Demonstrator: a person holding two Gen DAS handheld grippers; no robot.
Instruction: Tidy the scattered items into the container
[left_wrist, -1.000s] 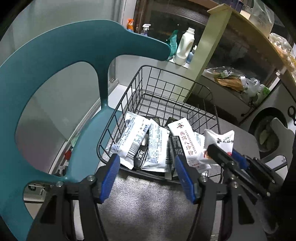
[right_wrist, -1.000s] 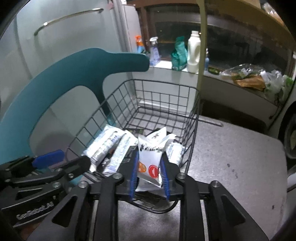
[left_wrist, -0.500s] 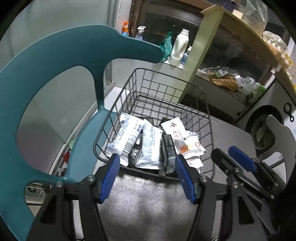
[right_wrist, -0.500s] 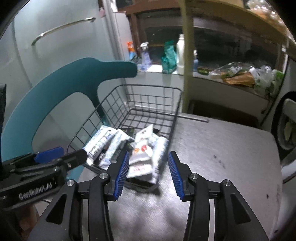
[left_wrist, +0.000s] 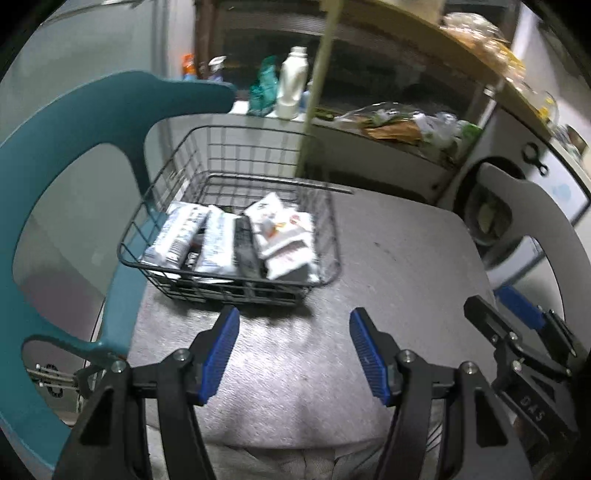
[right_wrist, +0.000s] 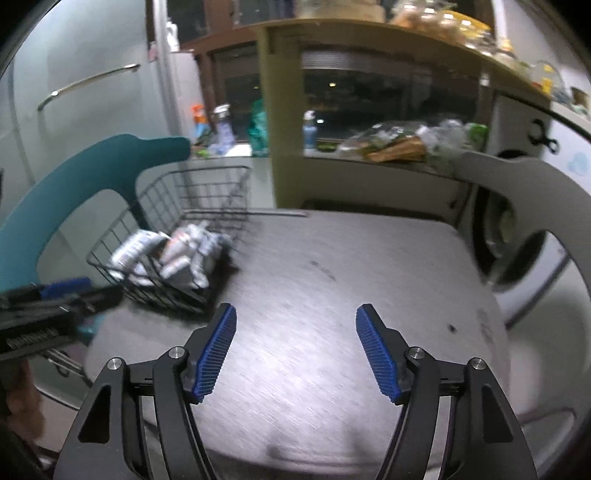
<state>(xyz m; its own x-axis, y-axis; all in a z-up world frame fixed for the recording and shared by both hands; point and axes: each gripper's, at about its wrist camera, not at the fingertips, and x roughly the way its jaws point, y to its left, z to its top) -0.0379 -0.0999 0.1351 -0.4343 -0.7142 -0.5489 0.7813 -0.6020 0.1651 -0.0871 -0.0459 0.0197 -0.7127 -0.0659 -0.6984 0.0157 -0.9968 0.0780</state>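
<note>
A black wire basket (left_wrist: 326, 236) stands on the grey table (left_wrist: 399, 266) at its left side. Several white snack packets (left_wrist: 284, 236) lie inside it. The basket also shows in the right wrist view (right_wrist: 207, 192), blurred, with the packets (right_wrist: 184, 254) inside. My left gripper (left_wrist: 294, 345) is open and empty, held over the table a little in front of the basket. My right gripper (right_wrist: 295, 341) is open and empty over the bare table, to the right of the basket. The right gripper also shows at the right edge of the left wrist view (left_wrist: 517, 325).
A teal chair back (left_wrist: 55, 177) curves beside the basket at the table's left edge. A grey chair back (right_wrist: 528, 192) stands at the right. Behind the table is a shelf post (left_wrist: 314, 92), a ledge with bottles (left_wrist: 291, 88) and bags, and a washing machine (left_wrist: 491, 210).
My right gripper let go of the orange-and-white packet into the basket, opened wide and drew back to the right. My left gripper also drew back from the basket.
</note>
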